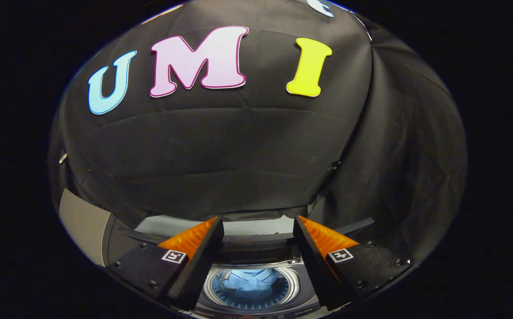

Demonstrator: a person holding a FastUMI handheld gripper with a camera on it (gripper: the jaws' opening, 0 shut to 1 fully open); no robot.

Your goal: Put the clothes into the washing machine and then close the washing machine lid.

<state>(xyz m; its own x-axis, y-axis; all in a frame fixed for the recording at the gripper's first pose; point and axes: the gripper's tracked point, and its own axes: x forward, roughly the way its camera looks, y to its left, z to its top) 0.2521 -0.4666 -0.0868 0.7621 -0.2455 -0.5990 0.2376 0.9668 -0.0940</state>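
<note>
The tongs (258,230) stand released, fingers apart and empty. Below and between them a grey top-loading washing machine (256,305) faces its round drum mouth upward, a crumpled light-blue garment (250,283) lying inside. Its long axis cannot be told. Black cloth wall (221,155) hangs beyond.

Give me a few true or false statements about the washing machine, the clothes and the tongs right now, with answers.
1. A blue garment lies inside the washing machine drum. True.
2. The tongs are shut on the garment. False: the fingers stand apart, holding nothing, well above the drum.
3. The drum opening is seen between the two fingers. True.
4. The lid covers the drum. False: the opening is uncovered and the garment is visible inside.
5. The black cloth wall hangs beyond the machine. True.
</note>
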